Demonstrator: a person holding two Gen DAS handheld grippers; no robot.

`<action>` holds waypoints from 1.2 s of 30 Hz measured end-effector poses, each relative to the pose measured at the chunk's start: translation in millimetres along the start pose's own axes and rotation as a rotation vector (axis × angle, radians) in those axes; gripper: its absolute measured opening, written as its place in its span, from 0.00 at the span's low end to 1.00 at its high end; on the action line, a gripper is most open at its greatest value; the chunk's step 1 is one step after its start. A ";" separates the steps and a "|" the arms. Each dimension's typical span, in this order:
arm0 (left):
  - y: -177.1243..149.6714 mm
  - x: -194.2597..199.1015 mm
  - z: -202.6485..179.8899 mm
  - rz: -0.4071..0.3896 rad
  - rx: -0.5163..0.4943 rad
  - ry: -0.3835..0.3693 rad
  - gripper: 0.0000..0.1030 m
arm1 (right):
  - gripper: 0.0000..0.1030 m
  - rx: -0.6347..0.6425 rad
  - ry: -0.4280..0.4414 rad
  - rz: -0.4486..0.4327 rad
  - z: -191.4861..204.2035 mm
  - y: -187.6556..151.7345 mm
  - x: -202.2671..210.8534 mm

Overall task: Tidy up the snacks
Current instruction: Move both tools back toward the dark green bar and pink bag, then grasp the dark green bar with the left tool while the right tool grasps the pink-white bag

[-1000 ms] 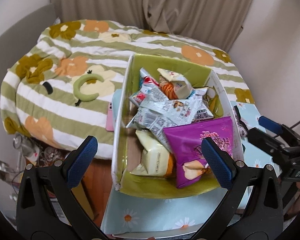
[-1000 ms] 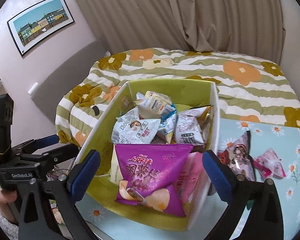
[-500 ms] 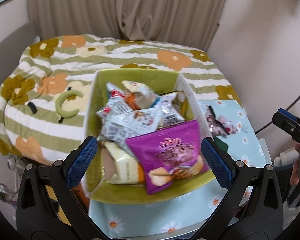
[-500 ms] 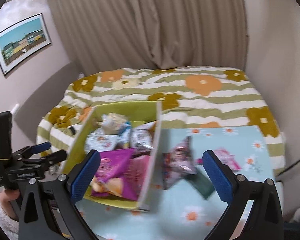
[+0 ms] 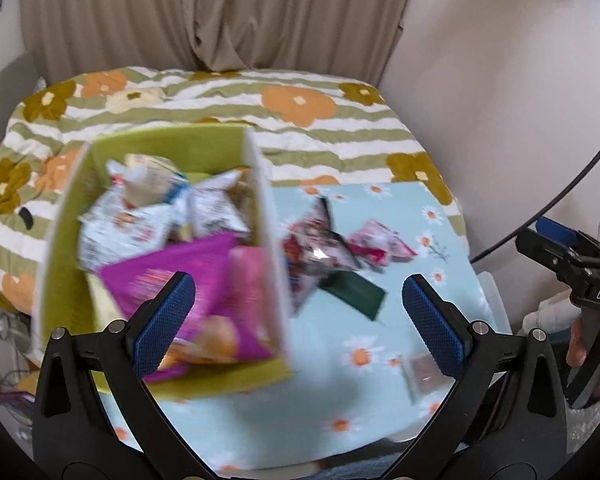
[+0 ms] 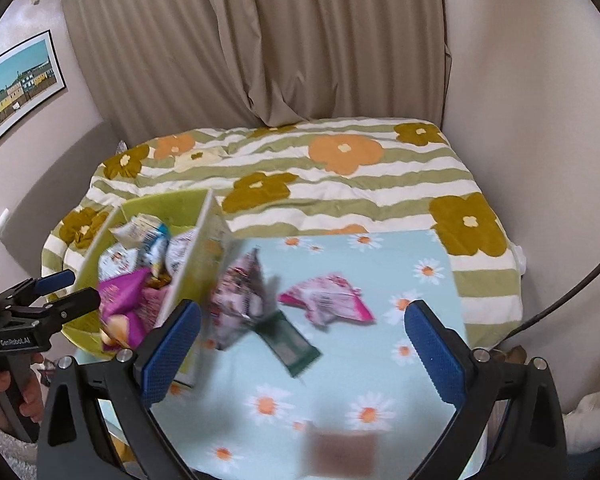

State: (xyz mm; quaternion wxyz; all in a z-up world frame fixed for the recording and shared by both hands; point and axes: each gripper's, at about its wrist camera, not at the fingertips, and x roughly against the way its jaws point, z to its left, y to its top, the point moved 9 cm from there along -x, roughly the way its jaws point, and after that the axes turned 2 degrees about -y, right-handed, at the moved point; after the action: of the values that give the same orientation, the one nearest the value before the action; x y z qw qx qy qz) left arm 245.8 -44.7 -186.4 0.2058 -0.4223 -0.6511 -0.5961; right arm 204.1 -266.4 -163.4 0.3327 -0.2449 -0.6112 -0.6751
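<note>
— Since a second ago, both views have been swung rightward: the box (image 5: 160, 264), then centred, is now seen at the left, and the loose packets on the surface (image 6: 380, 360) are brought to the middle.

— How are the claws set?

— Both are held apart and empty. The left claw (image 5: 300, 320) is poised over the box's right wall; the right claw (image 6: 300, 348) is held above the loose packets.

— How is the step best done?

— A pick from the surface is judged to be next. The pink packet (image 6: 328, 298) lies clear of its neighbours, so it is best taken first, by a crimped edge rather than the puffed middle. The silver packet (image 6: 242, 292) overlaps the green sachet (image 6: 290, 342) and lies close against the box wall, so it should be lifted straight up.

— And the count?

— Four items are counted outside the box: the silver packet, the pink packet, the green sachet and a brown packet (image 6: 342, 454) at the near edge, too blurred to identify. Inside, one purple bag (image 5: 188, 276) is clear; the other packets there, at least four, are blurred past exact counting.
</note>
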 end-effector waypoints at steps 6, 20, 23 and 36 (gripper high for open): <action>-23.0 -39.0 -54.3 0.044 0.055 0.033 1.00 | 0.99 0.041 0.057 0.042 -38.0 3.4 -18.2; -69.8 -149.5 -63.5 0.117 0.327 0.138 0.99 | 0.99 0.095 0.226 0.213 -57.9 -5.5 -127.3; -71.5 -177.8 -61.3 0.138 0.351 0.160 0.97 | 0.99 0.109 0.252 0.244 -54.4 -7.3 -149.8; -85.9 -229.2 -58.5 0.197 0.342 0.234 0.82 | 0.99 0.190 0.318 0.379 -33.1 -35.5 -211.6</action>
State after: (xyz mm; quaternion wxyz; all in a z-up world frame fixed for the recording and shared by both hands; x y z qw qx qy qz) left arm 291.7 -164.3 -403.0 0.4059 -0.3708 -0.6701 -0.4988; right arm 319.4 -266.3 -347.4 0.5664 -0.2136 -0.5551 -0.5704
